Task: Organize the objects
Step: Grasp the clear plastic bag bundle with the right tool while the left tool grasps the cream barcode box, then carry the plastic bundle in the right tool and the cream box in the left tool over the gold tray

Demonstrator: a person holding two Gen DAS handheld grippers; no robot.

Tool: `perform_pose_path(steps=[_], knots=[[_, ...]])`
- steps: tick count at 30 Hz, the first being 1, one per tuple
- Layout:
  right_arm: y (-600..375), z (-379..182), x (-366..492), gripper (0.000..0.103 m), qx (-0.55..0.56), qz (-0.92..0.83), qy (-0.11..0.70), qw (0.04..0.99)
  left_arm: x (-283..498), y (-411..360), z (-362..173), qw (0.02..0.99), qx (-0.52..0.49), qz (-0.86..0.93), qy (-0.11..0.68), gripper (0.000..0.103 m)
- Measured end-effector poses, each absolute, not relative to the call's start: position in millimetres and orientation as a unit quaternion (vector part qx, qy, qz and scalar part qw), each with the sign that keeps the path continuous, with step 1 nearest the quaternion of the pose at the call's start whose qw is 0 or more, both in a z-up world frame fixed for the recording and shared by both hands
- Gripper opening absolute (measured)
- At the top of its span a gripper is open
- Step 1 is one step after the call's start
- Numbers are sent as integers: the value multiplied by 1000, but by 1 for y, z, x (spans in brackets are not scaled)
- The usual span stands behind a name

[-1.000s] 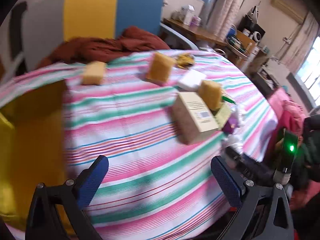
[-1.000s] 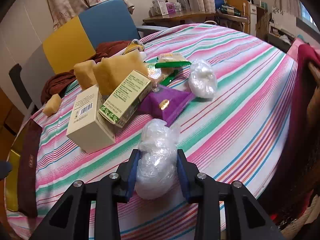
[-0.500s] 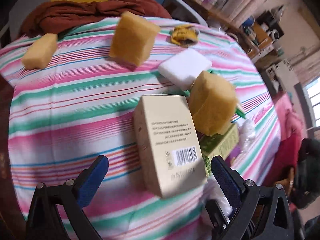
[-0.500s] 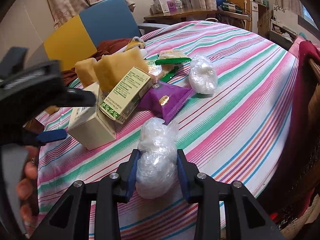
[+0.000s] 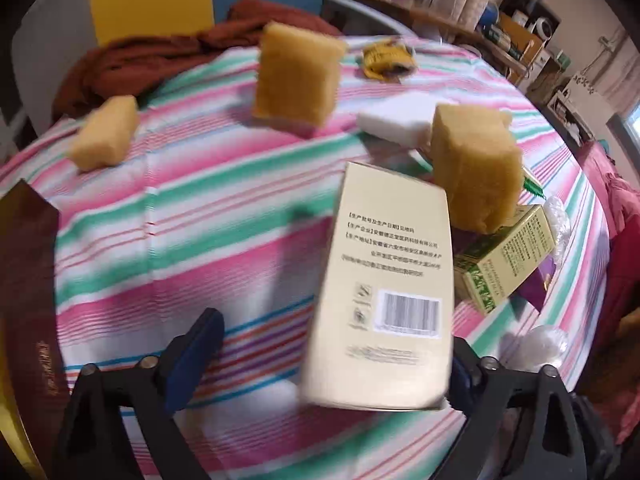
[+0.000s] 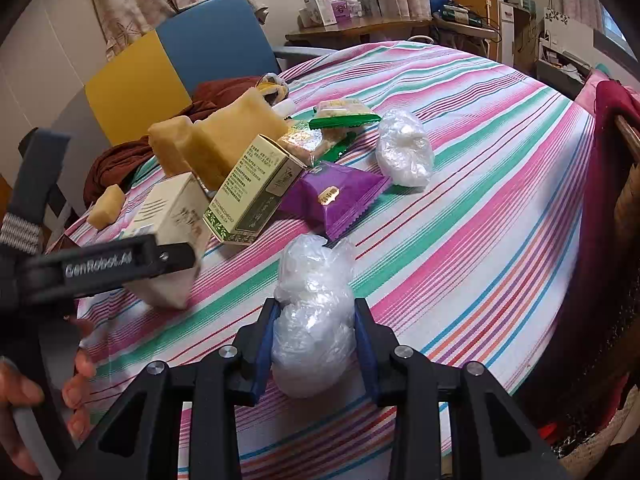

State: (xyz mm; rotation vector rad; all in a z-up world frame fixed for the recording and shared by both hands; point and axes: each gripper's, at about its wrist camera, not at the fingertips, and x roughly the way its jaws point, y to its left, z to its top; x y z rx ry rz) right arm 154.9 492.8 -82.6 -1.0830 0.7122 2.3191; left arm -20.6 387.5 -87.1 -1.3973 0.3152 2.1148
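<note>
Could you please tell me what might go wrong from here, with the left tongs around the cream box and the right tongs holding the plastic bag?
1. The left tongs are open around the cream box; the green box and a sponge crowd its far side, so closing or lifting may topple them.
2. The clear plastic bag in the right tongs is soft and crinkled; it could slip out.
3. Both tongs work close together and could collide.

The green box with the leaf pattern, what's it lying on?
The green box leans tilted: its upper end props against a yellow sponge, a purple packet beside it. Whatever lies under it is hidden.
</note>
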Motion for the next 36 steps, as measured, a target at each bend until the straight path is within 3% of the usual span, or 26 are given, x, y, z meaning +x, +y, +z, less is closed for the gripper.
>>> perform_pose_path(steps=[3, 7, 12, 24, 36], knots=[[491, -82, 155, 37, -396, 848, 256, 242, -20, 381, -88, 302, -514, 794, 117, 92], [493, -83, 152, 37, -395, 848, 257, 242, -16, 376, -83, 326, -498, 795, 115, 61], [491, -83, 153, 36, -391, 850, 255, 245, -14, 372, -82, 333, -496, 795, 103, 54], [470, -66, 156, 34, -383, 859, 258, 222, 3, 323, -63, 354, -474, 804, 52, 50], [402, -35, 120, 34, -388, 884, 210, 153, 0, 228, -27, 336, -440, 833, 0, 50]])
